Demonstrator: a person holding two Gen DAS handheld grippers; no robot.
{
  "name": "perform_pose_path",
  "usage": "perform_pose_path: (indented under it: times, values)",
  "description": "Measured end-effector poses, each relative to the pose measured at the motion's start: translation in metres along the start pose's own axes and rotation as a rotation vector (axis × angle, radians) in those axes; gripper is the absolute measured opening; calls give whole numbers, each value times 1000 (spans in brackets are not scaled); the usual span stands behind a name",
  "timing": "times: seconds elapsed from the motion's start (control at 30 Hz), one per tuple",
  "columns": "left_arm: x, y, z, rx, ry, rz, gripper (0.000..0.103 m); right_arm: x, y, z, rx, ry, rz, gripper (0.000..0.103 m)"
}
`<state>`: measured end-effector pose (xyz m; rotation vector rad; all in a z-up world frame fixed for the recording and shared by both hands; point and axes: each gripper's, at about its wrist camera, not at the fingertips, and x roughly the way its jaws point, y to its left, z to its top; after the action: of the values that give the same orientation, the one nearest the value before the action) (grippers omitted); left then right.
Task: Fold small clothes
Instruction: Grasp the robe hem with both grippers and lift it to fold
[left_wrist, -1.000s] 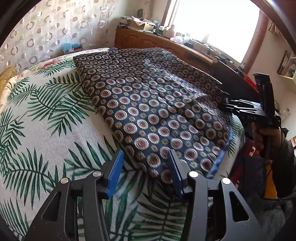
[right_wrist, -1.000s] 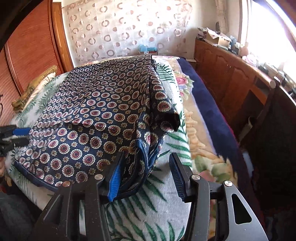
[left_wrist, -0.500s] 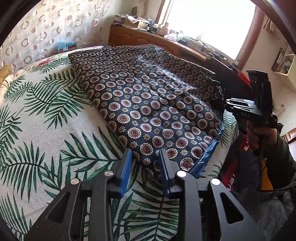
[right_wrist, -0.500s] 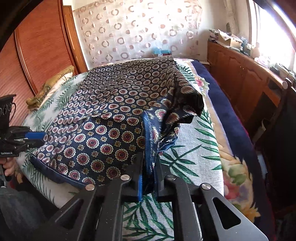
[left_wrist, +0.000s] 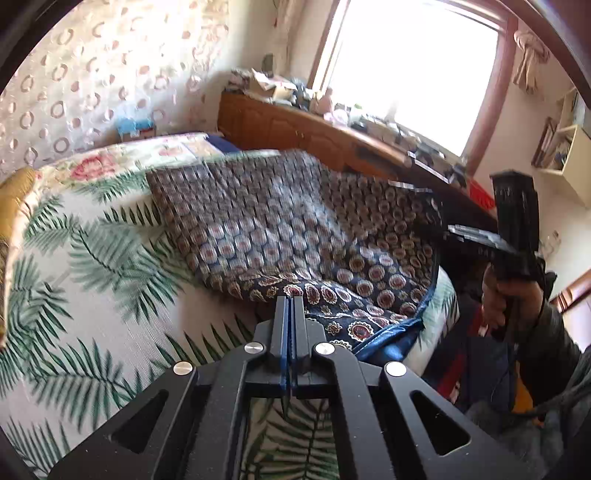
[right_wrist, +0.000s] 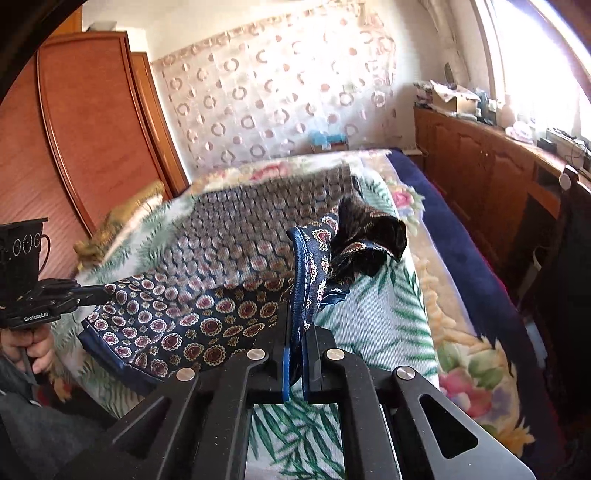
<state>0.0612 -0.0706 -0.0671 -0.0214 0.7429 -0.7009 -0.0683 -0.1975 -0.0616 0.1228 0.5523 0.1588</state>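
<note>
A navy garment with a red and cream medallion print (left_wrist: 295, 229) lies across the palm-leaf bedspread (left_wrist: 92, 295). My left gripper (left_wrist: 290, 301) is shut on its near edge, which is lifted off the bed. My right gripper (right_wrist: 297, 328) is shut on the blue-trimmed hem at the other near corner (right_wrist: 306, 273) and holds it raised, with a dark fold (right_wrist: 369, 236) hanging beside it. Each gripper shows in the other's view: the right one at the right edge (left_wrist: 476, 240), the left one at the left edge (right_wrist: 79, 291).
A wooden sideboard (left_wrist: 314, 133) with clutter runs under the bright window along the bed's far side. A wooden wardrobe (right_wrist: 85, 122) stands at the head end. A yellow pillow (right_wrist: 125, 210) lies near the headboard. A floral blanket with a navy border (right_wrist: 461, 258) hangs beside the bed.
Both grippers have closed on the garment's near edge and lifted it. The near part now rises off the bedspread and the cloth is bunched toward the headboard.
</note>
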Motion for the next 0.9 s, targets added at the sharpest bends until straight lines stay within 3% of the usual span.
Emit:
perform_pose_path:
  times: [0.27,0.53,0.9]
  values:
    - [0,17,28,-32,-72,25,1,-1,0,24,7,-84,24,4]
    - [13,43,60,-57,-105,56,1,30,2,54,-42,-118,18,4]
    - [44,80,81,-112,-72,103,1,83,-4,74,-76,-92,33,4]
